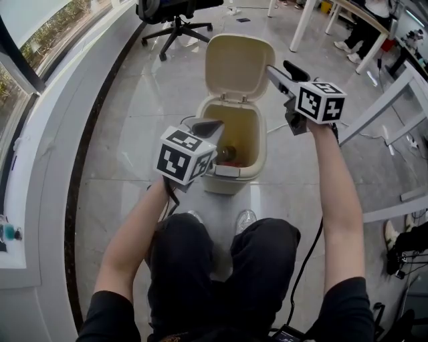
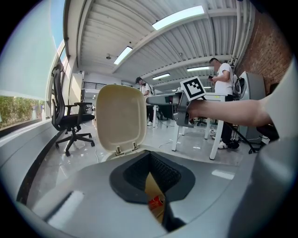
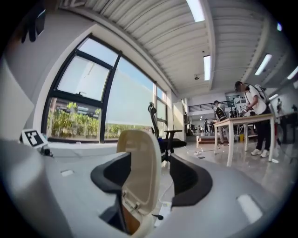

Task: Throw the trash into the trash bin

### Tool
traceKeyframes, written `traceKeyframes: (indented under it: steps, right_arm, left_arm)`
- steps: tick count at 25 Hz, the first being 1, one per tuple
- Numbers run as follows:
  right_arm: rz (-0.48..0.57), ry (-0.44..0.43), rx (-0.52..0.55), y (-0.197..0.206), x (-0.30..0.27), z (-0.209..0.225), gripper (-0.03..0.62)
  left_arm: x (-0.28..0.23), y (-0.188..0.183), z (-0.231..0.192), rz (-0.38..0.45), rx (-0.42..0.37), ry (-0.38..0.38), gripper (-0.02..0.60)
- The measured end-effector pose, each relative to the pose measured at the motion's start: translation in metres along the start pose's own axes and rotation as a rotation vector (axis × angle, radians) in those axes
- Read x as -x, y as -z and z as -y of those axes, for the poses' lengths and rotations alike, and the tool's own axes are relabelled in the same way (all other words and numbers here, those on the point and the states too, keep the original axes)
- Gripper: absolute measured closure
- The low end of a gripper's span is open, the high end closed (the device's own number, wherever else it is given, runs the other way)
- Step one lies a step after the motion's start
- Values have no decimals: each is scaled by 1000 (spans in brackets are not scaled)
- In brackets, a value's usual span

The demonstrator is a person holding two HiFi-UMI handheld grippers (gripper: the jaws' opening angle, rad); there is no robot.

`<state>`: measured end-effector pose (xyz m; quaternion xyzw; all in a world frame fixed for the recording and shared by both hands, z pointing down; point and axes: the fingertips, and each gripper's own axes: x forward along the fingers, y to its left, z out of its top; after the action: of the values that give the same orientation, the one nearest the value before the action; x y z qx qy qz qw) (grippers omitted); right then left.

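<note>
The cream trash bin (image 1: 231, 179) stands on the floor in front of my knees, its lid (image 1: 237, 63) swung up and open. Trash lies inside it: a brownish piece (image 1: 229, 153), and a red can (image 2: 156, 201) showing in the left gripper view. My left gripper (image 1: 210, 126) hovers over the bin's left rim, jaws closed together with nothing held; the bin's inside shows through the slit behind the tips (image 2: 150, 160). My right gripper (image 1: 285, 73) is raised to the right of the lid. It stands open and empty, and the lid (image 3: 139, 172) is seen between its pads.
A black office chair (image 1: 175, 20) stands behind the bin. White tables (image 1: 304, 20) and a desk frame (image 1: 391, 100) stand at the back right, with people near them. A curved window ledge (image 1: 47, 200) runs along the left. My shoes (image 1: 245, 219) touch the bin's base.
</note>
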<state>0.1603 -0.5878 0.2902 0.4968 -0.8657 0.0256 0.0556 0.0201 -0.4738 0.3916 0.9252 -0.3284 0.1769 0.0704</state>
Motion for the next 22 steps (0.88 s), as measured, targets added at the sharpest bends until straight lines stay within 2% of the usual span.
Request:
traceKeyframes:
  steps: [3,7,11,15,22]
  right_arm:
    - [87,-1,-51,-34,-3,12,342]
    - [131,-4,-76,-63,-14,20,369]
    - [119,-5,-112,-76,-28,27,493]
    - [95,-30,-167,-75,-46,29,519]
    - [30,-84,-203,-65,-60,21,565]
  left_arm:
    - [-1,-10,-11,13,-5,-11,575]
    - [-3,-12,-23,13,-9,-24,575]
    - [-5,-10,-26,5,-5,-25,575]
    - [-7,-8,-26,-1,-3,-23,575]
    - [-2,-2,-31,-11,3,-35,575]
